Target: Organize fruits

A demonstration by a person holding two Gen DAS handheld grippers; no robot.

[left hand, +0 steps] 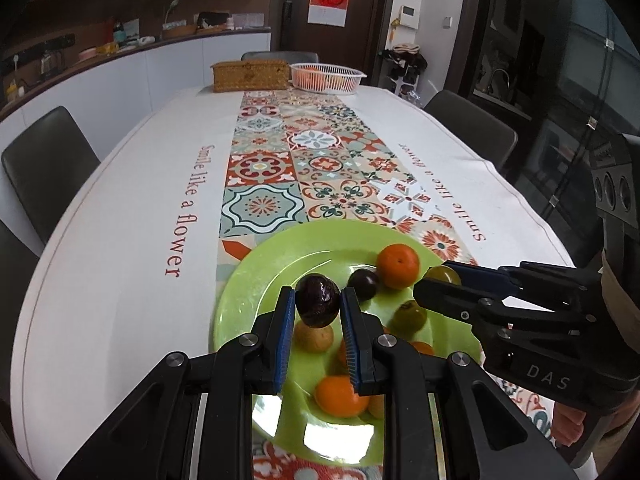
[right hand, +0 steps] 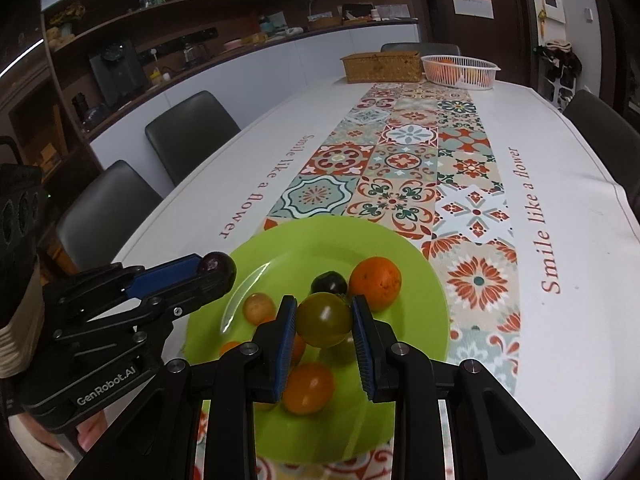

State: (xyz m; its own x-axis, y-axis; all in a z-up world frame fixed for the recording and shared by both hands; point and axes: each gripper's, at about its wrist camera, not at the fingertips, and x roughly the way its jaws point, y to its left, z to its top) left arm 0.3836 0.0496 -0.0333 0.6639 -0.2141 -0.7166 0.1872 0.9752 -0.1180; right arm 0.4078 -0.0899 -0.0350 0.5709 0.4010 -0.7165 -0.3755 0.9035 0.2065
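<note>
Left gripper (left hand: 317,300) squeezes a dark purple plum (left hand: 318,300) just above the green plate (left hand: 256,280). Right gripper (right hand: 324,320) squeezes a green tomato (right hand: 323,320) over that plate, near an orange (right hand: 375,282). Far away on the table sits a white basket (left hand: 327,77) with fruit.

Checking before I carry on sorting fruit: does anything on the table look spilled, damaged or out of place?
Nothing stands out. The fruit sits on the green plate, except a dark fruit in the left tool and a greenish one in the right tool.
</note>
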